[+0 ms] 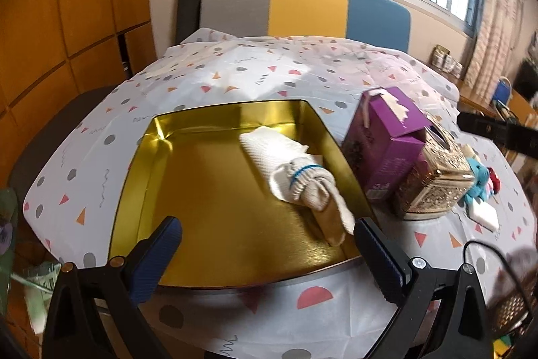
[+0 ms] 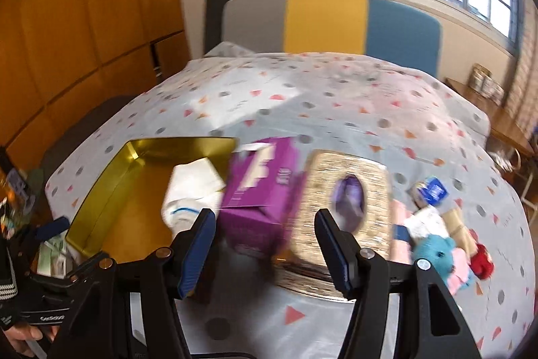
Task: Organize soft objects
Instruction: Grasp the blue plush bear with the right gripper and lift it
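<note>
Your table [image 1: 188,79], under its patterned cloth, carries a wide gold tin [image 1: 215,190], and the rolled white socks [image 1: 299,177] lie inside it against its right wall. Right of the tin stands a torn purple carton [image 1: 386,140], touching an ornate gold tissue box [image 1: 437,180]. Past that box sits a small heap of soft things, among them a blue knitted bear [image 2: 437,253] and a red piece [image 2: 481,261]. Your left tongs [image 1: 269,241] tilt down over the tin's near edge, spread wide and empty. Your right tongs [image 2: 265,231] slant down before the carton and tissue box, also spread with nothing between them.
</note>
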Action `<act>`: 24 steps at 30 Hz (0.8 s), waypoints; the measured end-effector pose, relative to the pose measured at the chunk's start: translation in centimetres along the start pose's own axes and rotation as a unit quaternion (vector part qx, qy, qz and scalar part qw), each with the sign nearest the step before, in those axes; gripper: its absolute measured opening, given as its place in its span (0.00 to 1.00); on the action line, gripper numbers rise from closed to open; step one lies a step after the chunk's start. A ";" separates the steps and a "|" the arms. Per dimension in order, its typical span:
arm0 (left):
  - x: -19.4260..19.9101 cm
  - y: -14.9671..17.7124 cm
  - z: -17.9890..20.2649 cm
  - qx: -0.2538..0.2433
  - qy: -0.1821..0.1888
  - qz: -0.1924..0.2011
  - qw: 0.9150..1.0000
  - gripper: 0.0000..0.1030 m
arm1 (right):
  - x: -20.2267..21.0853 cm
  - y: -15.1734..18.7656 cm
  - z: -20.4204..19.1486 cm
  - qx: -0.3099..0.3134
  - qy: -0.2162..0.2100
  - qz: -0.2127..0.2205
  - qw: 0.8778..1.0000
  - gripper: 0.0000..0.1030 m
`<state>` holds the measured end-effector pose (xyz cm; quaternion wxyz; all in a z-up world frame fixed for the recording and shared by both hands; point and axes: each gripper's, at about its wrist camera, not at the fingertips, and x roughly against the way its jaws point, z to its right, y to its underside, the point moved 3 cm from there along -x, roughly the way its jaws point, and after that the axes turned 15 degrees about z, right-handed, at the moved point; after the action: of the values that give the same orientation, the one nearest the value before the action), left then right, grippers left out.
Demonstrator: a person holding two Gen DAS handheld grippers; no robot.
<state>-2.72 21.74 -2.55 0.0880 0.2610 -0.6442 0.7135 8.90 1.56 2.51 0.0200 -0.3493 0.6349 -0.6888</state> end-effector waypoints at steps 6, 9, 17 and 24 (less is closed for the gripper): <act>0.2 0.1 2.3 -0.026 0.022 -0.001 0.999 1.00 | 1.4 0.3 6.2 -0.050 0.054 0.008 0.997 0.60; 0.4 -0.1 3.5 -0.041 0.040 0.004 0.998 1.00 | 2.0 0.5 9.1 -0.071 0.082 0.009 0.994 0.60; 1.3 -1.1 7.3 -0.069 0.108 0.015 0.992 1.00 | 4.0 3.1 20.2 -0.157 0.200 0.006 0.967 0.60; 0.5 -1.9 9.8 -0.070 0.134 0.001 0.988 1.00 | 4.6 6.6 26.5 -0.234 0.235 -0.022 0.943 0.60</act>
<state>0.33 12.48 -0.30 0.1912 0.1557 -0.6752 0.6952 16.10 -24.64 -2.62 -0.2276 -0.1864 0.7572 -0.5832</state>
